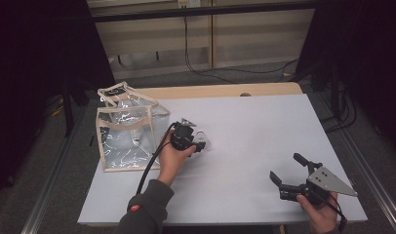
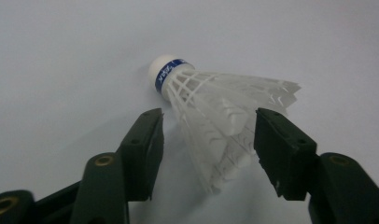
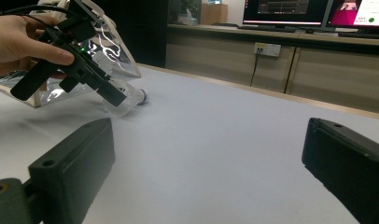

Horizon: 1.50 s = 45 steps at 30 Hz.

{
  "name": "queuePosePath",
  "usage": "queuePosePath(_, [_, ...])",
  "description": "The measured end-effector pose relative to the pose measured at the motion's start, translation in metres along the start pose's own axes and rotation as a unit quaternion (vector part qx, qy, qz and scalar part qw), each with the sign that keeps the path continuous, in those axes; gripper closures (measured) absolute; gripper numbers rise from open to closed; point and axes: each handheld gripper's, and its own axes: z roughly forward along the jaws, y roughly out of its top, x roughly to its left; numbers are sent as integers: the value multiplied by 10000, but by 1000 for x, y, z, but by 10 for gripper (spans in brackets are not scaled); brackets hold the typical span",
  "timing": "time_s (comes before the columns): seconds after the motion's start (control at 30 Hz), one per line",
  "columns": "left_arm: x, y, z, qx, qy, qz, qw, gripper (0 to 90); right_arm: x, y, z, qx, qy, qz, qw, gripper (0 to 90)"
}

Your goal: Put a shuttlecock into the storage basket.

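Shuttlecock (image 2: 211,116) lies on its side on the desk (image 1: 249,126), left of centre in the high view, just right of the clear bag. In the left gripper view it sits at centre frame: white cork tip with a blue band toward the upper left, feather skirt fanning toward the right and down. The skirt lies between the two black jaws.

Left tool (image 1: 198,142): jaws about half open, one on each side of the skirt. A gap shows between the left jaw and the feathers; the right jaw stands just beside the skirt's edge, and contact there cannot be told. No grip on the shuttlecock yet. The left hand (image 1: 172,157) holds the tool low over the desk, its cable trailing toward the lower left of the high view. In the right gripper view this tool appears at upper left, angled down toward the shuttlecock's tip.

Bag (image 1: 125,129): clear plastic with beige trim, standing at the left edge of the desk, mouth upward. A small white object shows through its wall; too small to identify.

Right tool (image 1: 286,170): lower right of the high view, well apart from the shuttlecock, jaws wide open with nothing between them, held by the right hand (image 1: 319,209) near the desk's front edge.
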Motion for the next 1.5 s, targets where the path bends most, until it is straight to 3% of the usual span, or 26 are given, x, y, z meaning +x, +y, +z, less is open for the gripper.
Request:
queuePosePath(0.23, [2, 0, 3, -68, 117, -86, 9999, 512, 0, 0, 0, 0, -3, 10, 10000, 24])
queuePosePath(0.4, [4, 1, 4, -174, 27, -209, 9996, 622, 0, 0, 0, -1, -6, 13, 10000, 24])
queuePosePath(0.67, [9, 0, 5, -199, 151, -181, 9995, 778, 0, 0, 0, 1, -4, -2, 10000, 24])
queuePosePath(0.77, [7, 0, 3, -282, 59, -294, 9992, 865, 0, 0, 0, -11, -10, 22, 10000, 24])
queuePosePath(0.83, [7, 1, 2, -274, -25, -263, 9993, 881, 0, 0, -1, -6, -23, 22, 10000, 24])
queuePosePath(1.13, [3, 4, -10, 58, -460, -531, 9975, 889, 0, 1, 0, -13, -8, 22, 10000, 24])
queuePosePath(1.37, [3, 12, -24, 195, -714, -562, 9957, 892, 1, 1, 1, -7, 0, 5, 10000, 24])
queuePosePath(1.5, [1, 17, -30, 195, -868, -817, 9927, 893, 1, 0, 1, -6, -2, -8, 10000, 24])
